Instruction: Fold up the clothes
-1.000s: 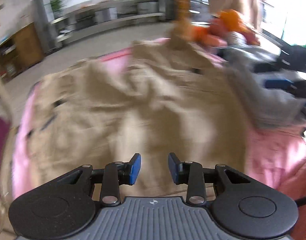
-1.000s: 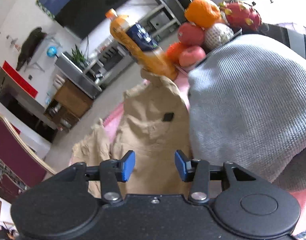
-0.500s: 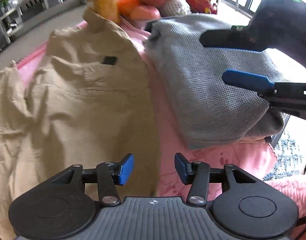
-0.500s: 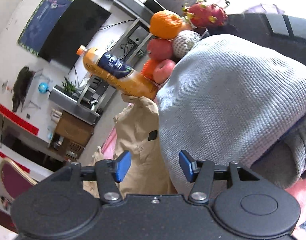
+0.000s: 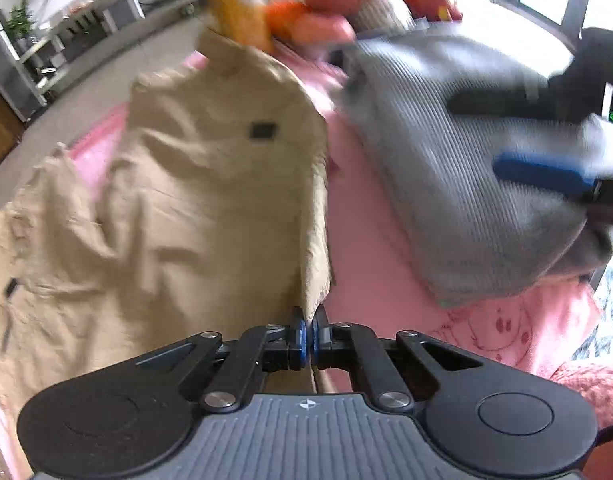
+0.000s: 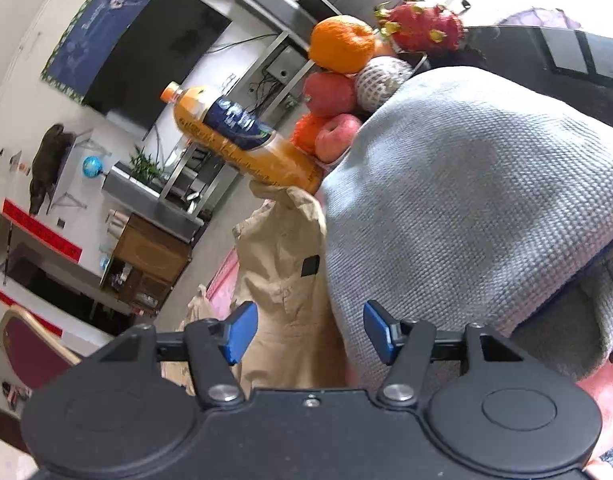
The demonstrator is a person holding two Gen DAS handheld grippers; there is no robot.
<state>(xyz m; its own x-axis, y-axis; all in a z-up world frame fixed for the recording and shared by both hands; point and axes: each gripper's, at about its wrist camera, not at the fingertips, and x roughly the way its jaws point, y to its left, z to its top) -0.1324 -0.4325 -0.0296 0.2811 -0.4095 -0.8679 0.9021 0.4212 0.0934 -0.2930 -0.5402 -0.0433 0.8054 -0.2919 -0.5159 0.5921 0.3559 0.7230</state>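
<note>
The left gripper [image 5: 307,335] is pinched tight on the near right edge of the tan garment [image 5: 178,208], which lies spread on the pink cloth [image 5: 370,248], its long axis running away from the camera toward the orange bottle [image 6: 242,144]; the right gripper [image 6: 306,332] hangs with fingers wide apart, gripping nothing, over the folded grey sweater [image 6: 466,216] just right of the garment.

left gripper [image 5: 308,334]: blue pads pressed together, pinching hem of tan garment [image 5: 194,200] directly ahead of fingertips | right gripper [image 6: 305,332]: fingers spread wide, nothing between pads, held low and level over grey knit [image 6: 478,200], right pad nearest it
</note>
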